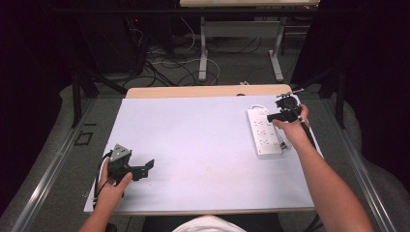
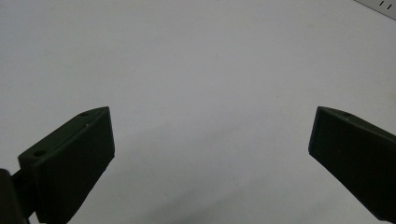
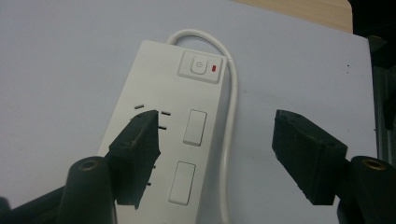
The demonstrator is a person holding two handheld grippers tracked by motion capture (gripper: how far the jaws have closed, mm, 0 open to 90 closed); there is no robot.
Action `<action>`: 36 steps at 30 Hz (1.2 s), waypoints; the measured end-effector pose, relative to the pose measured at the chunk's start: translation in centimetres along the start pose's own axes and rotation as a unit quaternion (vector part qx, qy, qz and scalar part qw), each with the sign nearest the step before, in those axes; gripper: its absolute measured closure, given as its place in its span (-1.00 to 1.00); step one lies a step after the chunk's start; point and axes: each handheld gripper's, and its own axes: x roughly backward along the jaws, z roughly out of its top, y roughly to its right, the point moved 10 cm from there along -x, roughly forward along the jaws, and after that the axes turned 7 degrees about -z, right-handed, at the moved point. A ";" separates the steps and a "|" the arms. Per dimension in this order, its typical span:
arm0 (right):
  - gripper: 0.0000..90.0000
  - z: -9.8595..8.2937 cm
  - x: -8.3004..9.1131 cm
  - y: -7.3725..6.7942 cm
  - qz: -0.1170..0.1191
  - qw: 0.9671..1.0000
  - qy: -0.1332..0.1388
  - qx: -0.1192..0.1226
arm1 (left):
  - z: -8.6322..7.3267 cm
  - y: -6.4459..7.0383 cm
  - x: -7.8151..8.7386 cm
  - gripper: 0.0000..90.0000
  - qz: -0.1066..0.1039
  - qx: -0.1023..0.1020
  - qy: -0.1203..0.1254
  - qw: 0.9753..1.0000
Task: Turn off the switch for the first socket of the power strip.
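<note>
A: Eyes on the white power strip (image 1: 262,133), lying flat at the right side of the desk (image 1: 203,145), its long side running away from the person.

B: And from the right gripper view you get it close up: the power strip (image 3: 187,116) with its switch (image 3: 199,66) at the far end, a small red light (image 3: 214,68) beside it, and the white cord (image 3: 231,107) looping out from that end and running down along one side.

A: The right hand-held gripper (image 1: 286,112) hovers over the strip's far end, jaws spread wide, nothing between them. In its own view, the right hand-held gripper (image 3: 215,154) has one jaw above the socket slots, the other out past the cord over the bare desk.

B: Whether that jaw touches the strip, I can't tell.

A: Over to the near left corner: the left hand-held gripper (image 1: 129,166) sits low on the desk, well apart from the strip.

B: Released too. The left hand-held gripper (image 2: 210,154) shows both jaws far apart over plain white surface, with just a corner of the strip (image 2: 380,5) peeking in far off.
</note>
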 end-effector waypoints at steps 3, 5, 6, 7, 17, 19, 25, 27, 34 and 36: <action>-0.31 0.0 -0.4 0.2 0.000 1.000 -0.003 -0.004 | 0.0 0.0 0.0 -1.00 -0.001 0.000 -0.001 1.000; -0.31 0.0 -0.7 0.3 -0.004 1.000 -0.004 -0.006 | 0.0 0.0 0.0 -1.00 -0.001 -0.001 -0.001 1.000; -0.31 0.0 -0.8 0.4 -0.005 1.000 -0.005 -0.008 | 0.0 0.0 0.0 -1.00 -0.001 -0.001 -0.001 1.000; -0.31 0.0 -0.9 0.5 -0.007 1.000 -0.006 -0.009 | 0.0 0.0 0.0 -1.00 -0.001 -0.001 -0.001 1.000; -0.26 0.0 -1.7 0.6 -0.002 1.000 -0.013 -0.020 | 0.0 0.0 -0.1 -1.00 -0.002 -0.002 -0.002 1.000; -0.26 -0.1 -1.9 0.6 -0.004 1.000 -0.017 -0.019 | 0.0 0.0 -0.1 -1.00 -0.003 -0.003 -0.003 1.000; -0.26 -0.3 -2.5 0.6 -0.008 0.999 -0.025 -0.024 | 0.0 0.0 -0.1 -1.00 -0.002 -0.007 -0.004 1.000; -0.24 -0.3 -2.6 0.6 -0.009 0.999 -0.026 -0.022 | 0.0 0.0 -0.2 -1.00 -0.001 -0.007 0.000 1.000; -0.12 -0.6 -3.1 0.5 -0.011 0.999 -0.034 -0.022 | 0.0 0.0 -0.3 -1.00 -0.002 -0.008 -0.001 1.000; -0.06 -0.6 -3.3 0.5 -0.011 0.999 -0.037 -0.023 | -0.1 0.1 -0.3 -1.00 -0.003 -0.004 -0.001 1.000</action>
